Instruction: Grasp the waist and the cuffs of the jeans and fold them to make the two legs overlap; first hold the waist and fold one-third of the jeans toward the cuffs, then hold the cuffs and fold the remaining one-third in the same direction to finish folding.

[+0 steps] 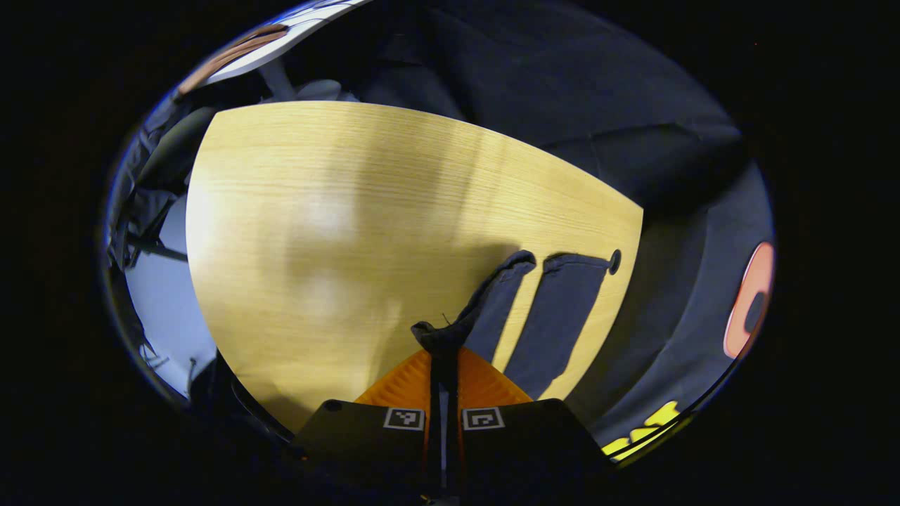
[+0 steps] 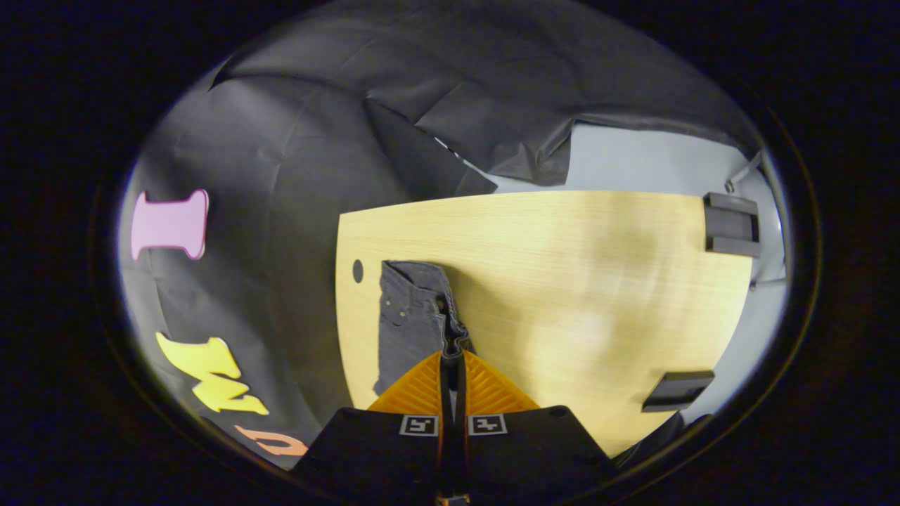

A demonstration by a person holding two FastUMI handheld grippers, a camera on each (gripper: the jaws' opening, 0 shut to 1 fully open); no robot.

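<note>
Pale wooden table (image 1: 337,232) under dark jeans (image 1: 555,316). Left gripper (image 1: 443,351) clamped on a cuff (image 1: 439,336); right gripper (image 2: 453,355) pinching the waist (image 2: 453,330), near edge.

2 gripper cams, both high over the table, tilted down along their own fingers.

Left gripper view looks from above 1 end of the wooden table (image 1: 337,232), facing along the jeans (image 1: 555,316) legs toward the cuffs, cloth close at its fingertips. Right gripper view faces the table (image 2: 562,281) from the opposite end, jeans (image 2: 408,316) waist close in front. Shared: same tabletop, same jeans, the small round hole (image 1: 615,261) (image 2: 357,270) near the table edge, black booth wall behind.
</note>
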